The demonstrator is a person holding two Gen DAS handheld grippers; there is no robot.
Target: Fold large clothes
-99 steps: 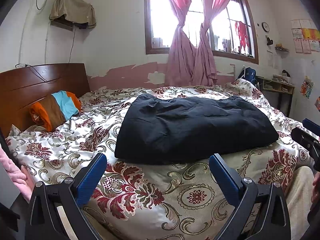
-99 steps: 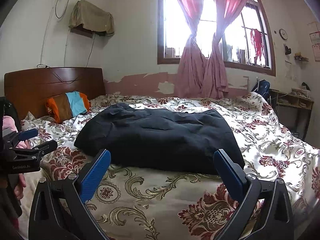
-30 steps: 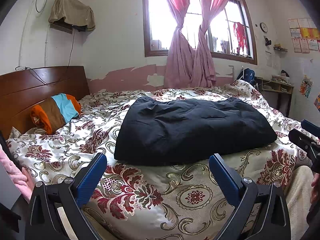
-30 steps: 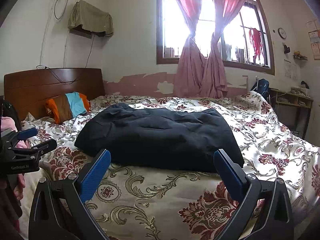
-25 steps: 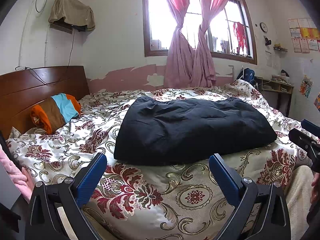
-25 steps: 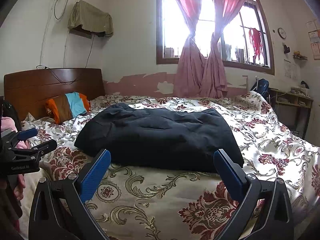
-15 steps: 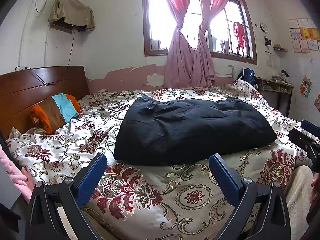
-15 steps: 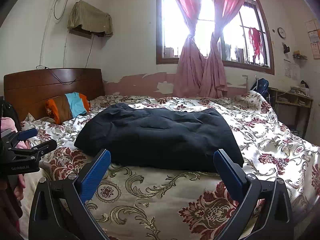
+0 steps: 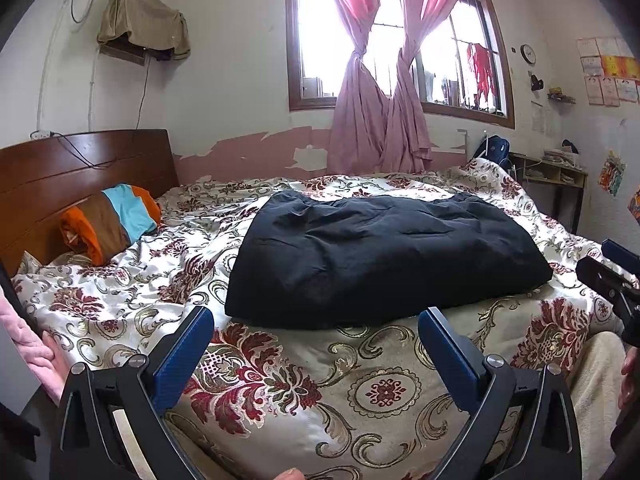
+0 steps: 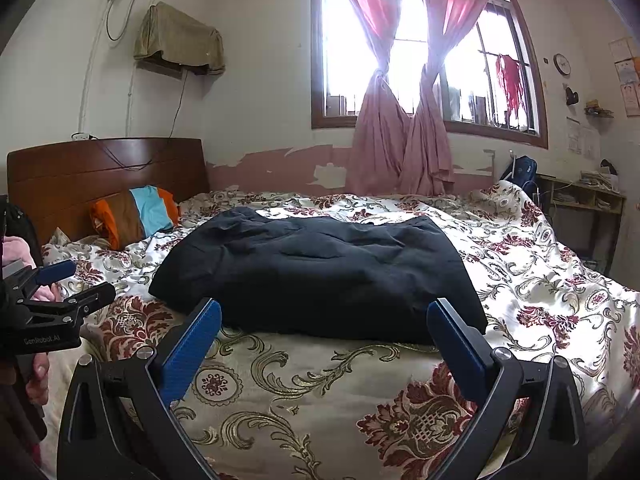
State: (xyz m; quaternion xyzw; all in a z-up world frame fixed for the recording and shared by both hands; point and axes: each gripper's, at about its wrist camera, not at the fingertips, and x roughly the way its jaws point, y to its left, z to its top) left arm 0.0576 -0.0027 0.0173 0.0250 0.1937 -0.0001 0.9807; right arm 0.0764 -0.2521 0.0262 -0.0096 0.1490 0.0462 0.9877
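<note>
Two grippers are in view. The left gripper (image 9: 316, 344) has its two blue-padded fingers spread wide and holds nothing; it hangs over the near edge of the bed, short of the cloth. The right gripper (image 10: 324, 332) is spread just as wide and is also empty, at the same near edge. In the right wrist view the left gripper (image 10: 70, 280) shows from the side at the left border, and white lettering on its black body reads "GenRobot.AI".

One black garment (image 9: 380, 256) lies flat and roughly rectangular in the middle of the bed, on one floral quilt (image 9: 304, 392). Its near hem sits just beyond both grippers' fingertips, touching neither. Bare quilt borders the garment on all four sides, with a wide strip toward the headboard (image 9: 80, 172) and another toward the right edge of the bed.

One striped pillow (image 9: 108, 228) in orange, brown and blue leans at the headboard, well apart from the garment. Two pink curtains (image 9: 380, 92), each knotted, hang at the one window. One round clock (image 9: 528, 54) is on the right wall beside several posted sheets, their writing too small to read.
</note>
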